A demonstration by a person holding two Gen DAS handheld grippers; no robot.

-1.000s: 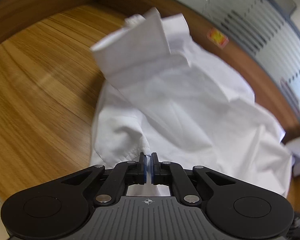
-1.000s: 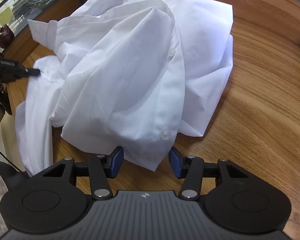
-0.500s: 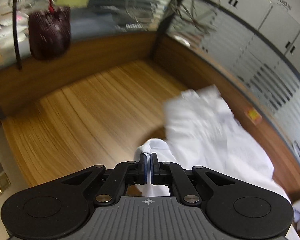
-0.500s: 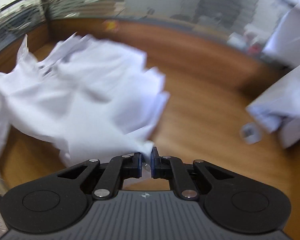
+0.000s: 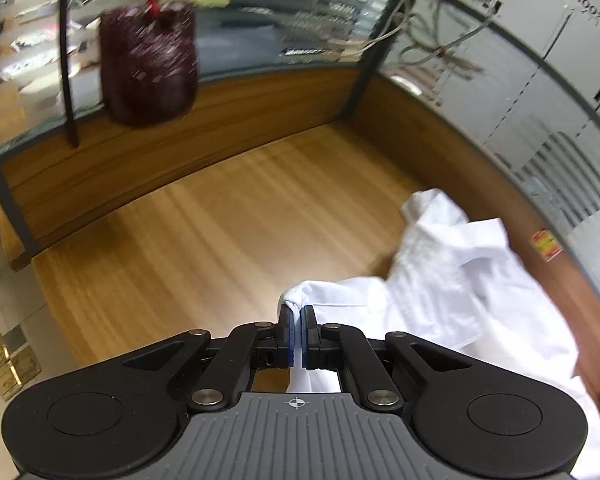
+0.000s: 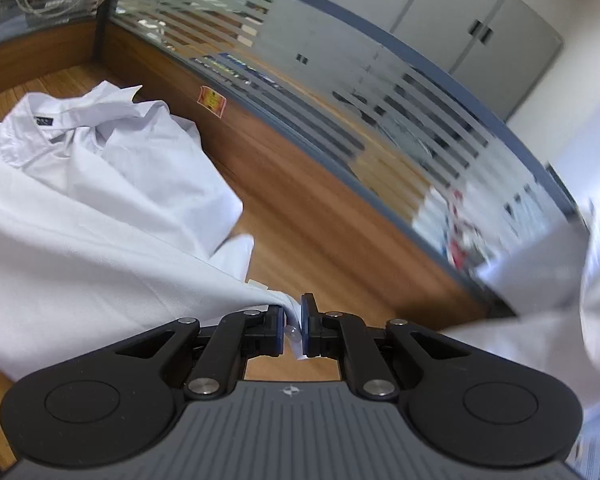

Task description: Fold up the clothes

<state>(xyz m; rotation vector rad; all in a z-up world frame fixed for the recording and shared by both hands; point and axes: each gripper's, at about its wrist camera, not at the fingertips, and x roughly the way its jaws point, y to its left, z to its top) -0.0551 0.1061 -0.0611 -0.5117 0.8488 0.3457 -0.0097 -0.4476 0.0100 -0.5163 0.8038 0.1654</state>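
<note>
The left claw (image 5: 298, 330) is clenched on a bunched edge of the white shirt (image 5: 452, 280), which trails off toward 3 o'clock over the wooden bench (image 5: 204, 240). The right claw (image 6: 294, 330) grips another edge of the shirt (image 6: 100, 220) beside a clear button (image 6: 293, 334); the cloth stretches toward 9 o'clock, its collar (image 6: 40, 136) lying at 10 o'clock on the bench (image 6: 320, 240) near a striped glass partition (image 6: 380, 120).
</note>
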